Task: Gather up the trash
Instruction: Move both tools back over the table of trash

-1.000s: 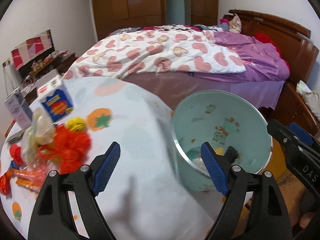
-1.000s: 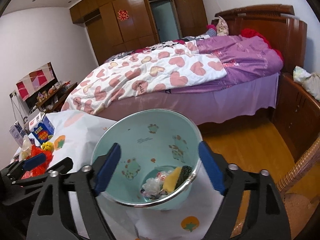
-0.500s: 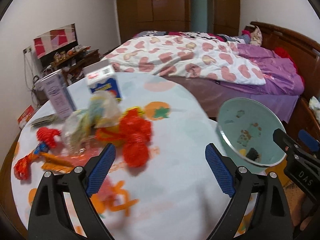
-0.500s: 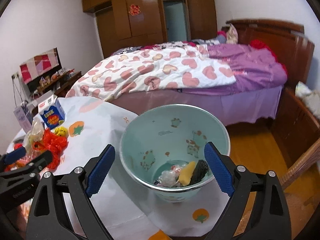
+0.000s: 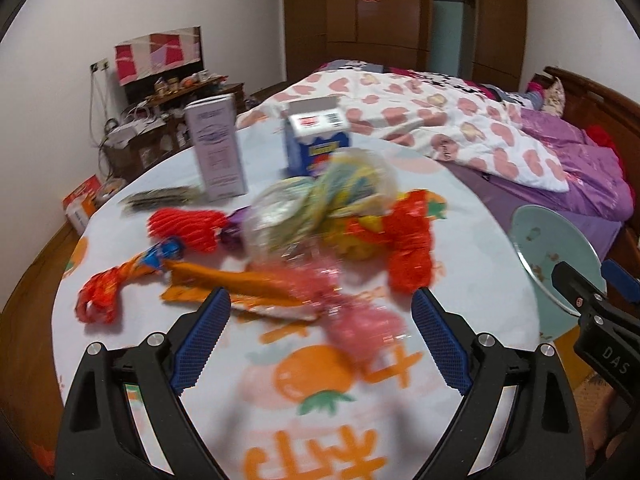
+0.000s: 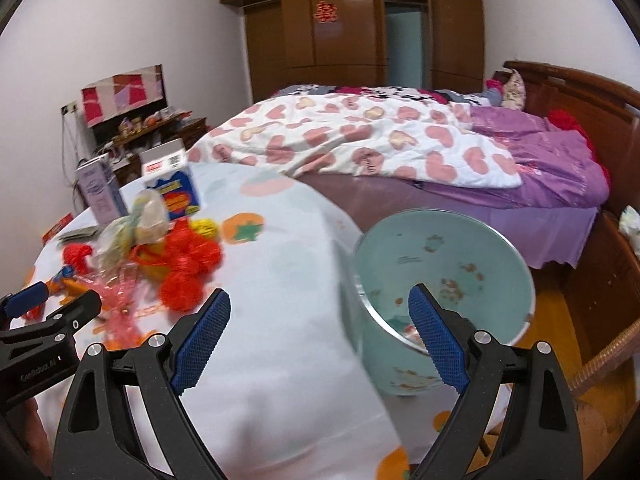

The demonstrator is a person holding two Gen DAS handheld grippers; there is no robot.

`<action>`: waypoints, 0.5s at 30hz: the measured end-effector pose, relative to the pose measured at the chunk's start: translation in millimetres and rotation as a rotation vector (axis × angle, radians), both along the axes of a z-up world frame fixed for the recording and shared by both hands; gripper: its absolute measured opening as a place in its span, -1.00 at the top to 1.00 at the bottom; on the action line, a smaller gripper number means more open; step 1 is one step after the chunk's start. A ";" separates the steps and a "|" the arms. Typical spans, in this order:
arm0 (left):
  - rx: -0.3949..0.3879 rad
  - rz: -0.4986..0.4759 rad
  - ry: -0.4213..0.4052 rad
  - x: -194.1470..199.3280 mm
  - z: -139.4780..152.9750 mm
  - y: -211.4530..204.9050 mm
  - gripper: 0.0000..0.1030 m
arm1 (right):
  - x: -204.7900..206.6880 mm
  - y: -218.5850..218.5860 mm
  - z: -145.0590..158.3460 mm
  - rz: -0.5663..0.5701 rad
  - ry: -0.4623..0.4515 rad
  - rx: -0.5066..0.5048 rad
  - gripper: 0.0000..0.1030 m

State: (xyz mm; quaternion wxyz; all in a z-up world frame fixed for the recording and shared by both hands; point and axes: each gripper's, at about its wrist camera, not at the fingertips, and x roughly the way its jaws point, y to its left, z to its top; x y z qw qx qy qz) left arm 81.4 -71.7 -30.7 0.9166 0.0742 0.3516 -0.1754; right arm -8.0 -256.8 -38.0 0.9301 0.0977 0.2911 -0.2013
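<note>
Left gripper (image 5: 320, 336) and right gripper (image 6: 319, 334) jaws wide, empty; wrappers (image 5: 240, 284) left, bin (image 6: 444, 276) right

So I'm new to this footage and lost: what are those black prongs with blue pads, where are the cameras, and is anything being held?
These are two hand-held grabbers, no robot arm. Each carries a wide-angle camera looking along its own fingers. One picture looks from the left gripper, the other from the right gripper. Both have just opened wider and hold nothing. On the round table with the fruit-print cloth lies blurred trash: red mesh netting, an orange wrapper, a crumpled clear plastic bag, plus two upright cartons. Beside the table stands the pale green bin.
</note>
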 end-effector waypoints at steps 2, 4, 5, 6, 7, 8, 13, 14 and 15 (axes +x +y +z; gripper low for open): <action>-0.003 0.020 0.003 2.0 -1.1 12.8 -0.75 | 4.2 8.9 0.6 0.022 0.001 -0.001 -0.73; -0.006 0.038 0.005 4.5 -1.2 25.5 -0.75 | 8.5 17.6 2.1 0.045 0.001 -0.001 -0.73; -0.009 0.044 0.007 5.4 -1.4 30.2 -0.76 | 11.9 22.9 2.6 0.060 0.003 0.001 -0.73; -0.011 0.053 0.007 6.3 -1.8 36.0 -0.76 | 13.2 26.1 2.5 0.069 0.005 0.002 -0.73; -0.013 0.063 0.007 6.2 -2.6 42.8 -0.76 | 15.8 30.2 2.8 0.078 0.008 0.001 -0.73; -0.015 0.073 0.008 7.3 -3.1 49.0 -0.77 | 18.0 34.2 3.2 0.090 0.010 0.000 -0.73; -0.021 0.150 0.024 17.1 -8.6 88.1 -0.78 | 26.5 50.8 4.2 0.132 0.009 -0.002 -0.73; -0.021 0.167 0.027 18.8 -9.8 95.3 -0.78 | 27.5 53.3 3.9 0.138 0.010 0.000 -0.73; -0.021 0.181 0.031 20.3 -10.9 102.1 -0.78 | 30.1 56.8 2.9 0.149 0.013 0.002 -0.73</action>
